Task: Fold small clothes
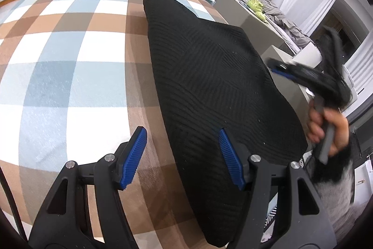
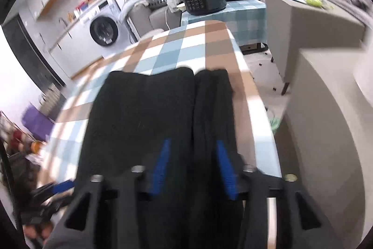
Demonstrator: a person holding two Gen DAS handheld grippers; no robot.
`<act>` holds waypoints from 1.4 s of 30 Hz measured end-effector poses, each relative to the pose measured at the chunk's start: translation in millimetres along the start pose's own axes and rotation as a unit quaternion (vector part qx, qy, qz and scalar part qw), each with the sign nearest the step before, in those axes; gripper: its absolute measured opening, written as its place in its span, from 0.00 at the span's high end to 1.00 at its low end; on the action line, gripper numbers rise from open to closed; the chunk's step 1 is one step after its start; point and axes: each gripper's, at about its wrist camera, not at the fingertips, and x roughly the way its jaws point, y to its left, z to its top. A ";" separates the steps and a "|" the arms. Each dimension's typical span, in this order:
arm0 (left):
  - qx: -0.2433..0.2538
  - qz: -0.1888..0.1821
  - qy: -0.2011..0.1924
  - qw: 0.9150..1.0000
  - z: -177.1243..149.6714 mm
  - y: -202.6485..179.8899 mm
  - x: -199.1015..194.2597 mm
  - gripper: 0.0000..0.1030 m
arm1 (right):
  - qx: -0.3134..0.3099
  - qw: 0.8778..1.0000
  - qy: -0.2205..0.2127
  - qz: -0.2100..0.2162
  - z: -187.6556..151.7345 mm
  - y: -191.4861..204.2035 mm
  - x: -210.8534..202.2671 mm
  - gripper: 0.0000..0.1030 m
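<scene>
Lying flat on the checked tabletop (image 1: 70,43), the black knit garment (image 1: 209,76) looks partly folded. Left of it, the left hand-held gripper (image 1: 181,155) hovers open, one pad over its near edge. At its right edge, the right hand-held gripper (image 2: 193,165) stands open above the cloth, gripping nothing. Next probably comes pinching an edge for another fold.

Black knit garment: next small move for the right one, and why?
Probably lower the right hand-held gripper and close on the black knit garment's near edge. Its jaws stand apart above the cloth, gripping nothing, and the garment lies flat on the checked tablecloth.
</scene>
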 end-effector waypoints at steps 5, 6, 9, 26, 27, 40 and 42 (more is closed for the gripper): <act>-0.001 -0.009 0.008 1.000 -3.8 -4.4 6.7 0.40 | 0.039 0.998 0.030 0.041 -79.1 -12.7 -36.3 0.55; -0.001 -0.011 0.010 1.000 -4.2 -5.8 8.4 0.40 | 0.057 0.997 0.032 0.051 -91.1 -16.0 -41.0 0.55; 0.007 -0.011 0.014 1.000 -6.0 -10.9 10.8 0.40 | 0.080 0.993 0.029 0.080 -112.3 -17.2 -53.0 0.63; 0.015 -0.002 0.005 1.000 -0.2 -22.1 23.0 0.40 | 0.066 0.998 -0.015 0.011 -102.7 -16.0 -49.6 0.55; 0.015 -0.002 0.002 1.000 0.9 -22.2 24.0 0.42 | 0.072 0.997 -0.014 0.016 -100.3 -18.8 -45.0 0.55; -0.019 0.012 -0.036 0.999 9.0 18.1 13.4 0.83 | 0.067 0.996 0.012 0.057 -81.3 6.9 -5.9 0.77; -0.029 0.027 -0.047 0.998 10.8 34.8 1.8 0.83 | 0.058 0.996 0.015 0.062 -79.2 21.6 2.7 0.77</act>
